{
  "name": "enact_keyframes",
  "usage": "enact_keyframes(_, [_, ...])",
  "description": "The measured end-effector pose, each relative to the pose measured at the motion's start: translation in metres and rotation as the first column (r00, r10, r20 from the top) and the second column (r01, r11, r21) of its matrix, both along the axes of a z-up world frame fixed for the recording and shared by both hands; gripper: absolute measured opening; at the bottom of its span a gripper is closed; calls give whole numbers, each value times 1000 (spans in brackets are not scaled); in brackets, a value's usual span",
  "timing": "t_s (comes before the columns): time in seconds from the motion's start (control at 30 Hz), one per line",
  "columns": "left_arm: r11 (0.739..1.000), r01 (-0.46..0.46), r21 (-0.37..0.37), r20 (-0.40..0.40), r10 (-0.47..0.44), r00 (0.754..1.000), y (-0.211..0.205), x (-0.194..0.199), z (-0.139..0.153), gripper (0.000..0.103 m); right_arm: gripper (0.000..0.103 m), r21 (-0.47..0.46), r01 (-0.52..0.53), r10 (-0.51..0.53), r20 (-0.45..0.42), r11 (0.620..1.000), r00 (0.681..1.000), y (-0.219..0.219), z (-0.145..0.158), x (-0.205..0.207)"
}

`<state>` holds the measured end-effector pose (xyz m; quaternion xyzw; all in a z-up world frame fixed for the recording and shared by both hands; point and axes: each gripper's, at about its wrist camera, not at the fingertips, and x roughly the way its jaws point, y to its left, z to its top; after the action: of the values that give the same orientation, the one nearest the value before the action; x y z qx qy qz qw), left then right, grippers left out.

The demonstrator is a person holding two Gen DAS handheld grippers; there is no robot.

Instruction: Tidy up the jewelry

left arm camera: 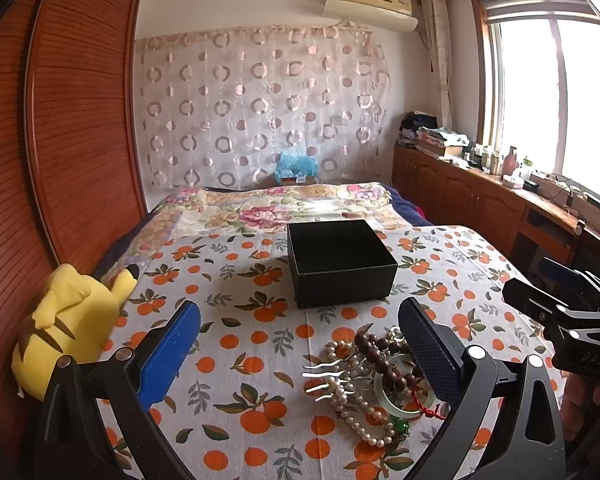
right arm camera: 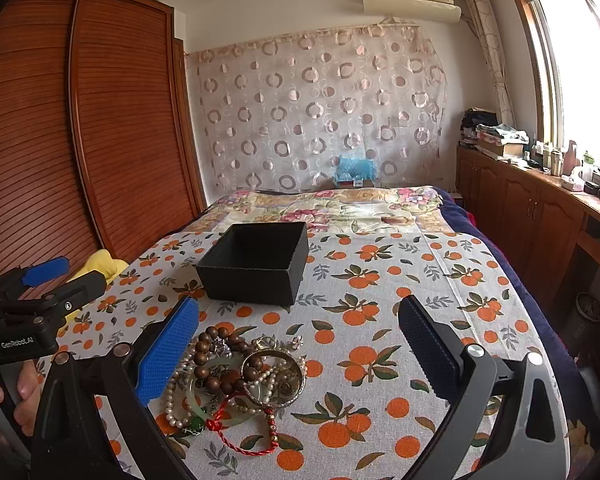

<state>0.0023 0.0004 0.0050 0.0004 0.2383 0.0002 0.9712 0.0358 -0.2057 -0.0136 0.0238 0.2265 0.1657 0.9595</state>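
A tangled heap of jewelry [left arm camera: 374,380] [right arm camera: 236,380] lies on the orange-print cloth: pearl strands, brown wooden beads, a pale green bangle, a metal bangle, a red cord, a silver hair comb. Behind it stands an open, empty black box [left arm camera: 340,262] [right arm camera: 256,262]. My left gripper [left arm camera: 300,344] is open above the cloth, its right finger beside the heap. My right gripper [right arm camera: 300,344] is open too, its blue left pad [right arm camera: 168,356] at the heap's left edge. Neither holds anything. Each gripper shows at the edge of the other's view [left arm camera: 568,312] [right arm camera: 32,300], with a hand on its handle.
A yellow plush toy [left arm camera: 66,324] [right arm camera: 98,266] lies at the bed's left edge by the wooden wardrobe [left arm camera: 60,120]. A floral quilt [left arm camera: 280,204] covers the far end of the bed. Wooden cabinets [right arm camera: 540,216] with clutter run along the right under the window.
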Motion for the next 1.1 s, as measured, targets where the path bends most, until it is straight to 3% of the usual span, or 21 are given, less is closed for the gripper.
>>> enact_keyframes(1.1, [1000,-1,-1,12,1,1000,1,-4,8,96,100,1,0,0,2,1000,1000,1,2,-1])
